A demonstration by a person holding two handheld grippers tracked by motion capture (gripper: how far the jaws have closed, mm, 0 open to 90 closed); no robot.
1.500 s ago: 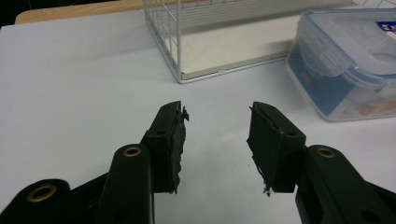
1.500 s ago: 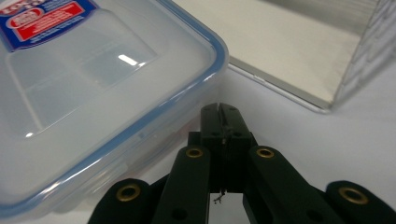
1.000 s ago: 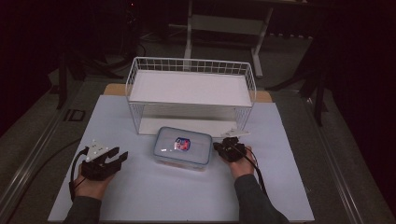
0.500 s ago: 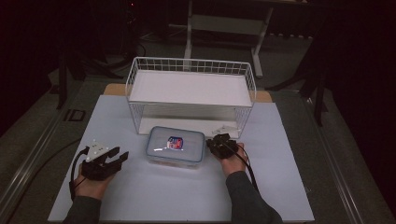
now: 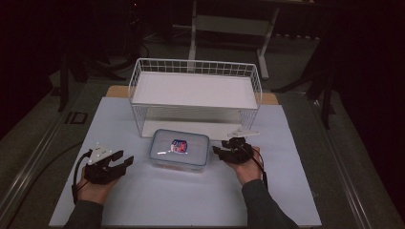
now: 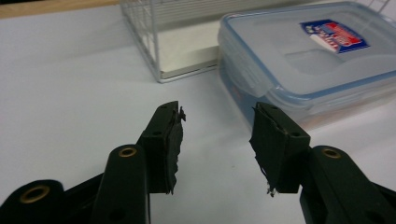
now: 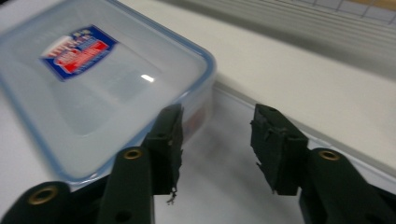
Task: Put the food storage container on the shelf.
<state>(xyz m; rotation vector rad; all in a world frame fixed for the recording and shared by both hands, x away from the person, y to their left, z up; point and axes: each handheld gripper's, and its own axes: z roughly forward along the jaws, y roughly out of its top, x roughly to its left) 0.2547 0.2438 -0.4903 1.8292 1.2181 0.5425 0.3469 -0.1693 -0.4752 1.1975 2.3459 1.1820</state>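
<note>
A clear food box with a blue-rimmed lid and a red and blue label (image 5: 180, 149) lies on the white mat, just in front of the wire basket. My left gripper (image 5: 124, 159) rests on the mat to the box's left, open, with nothing between its jaws. The left gripper view has the box (image 6: 317, 56) ahead to the right of the left gripper (image 6: 217, 116). My right gripper (image 5: 218, 149) sits at the box's right end, open. In the right gripper view one jaw of the right gripper (image 7: 215, 116) is close by the corner of the box (image 7: 93, 79).
A white wire basket (image 5: 196, 64) with a white board floor stands at the back middle of the white mat (image 5: 191, 205); its corner (image 6: 154, 42) and base edge (image 7: 327, 70) are near both grippers. Dark floor and table legs surround the mat.
My right gripper has moved left and the box has slid a little to the left with it. The left gripper has stayed where it was.
</note>
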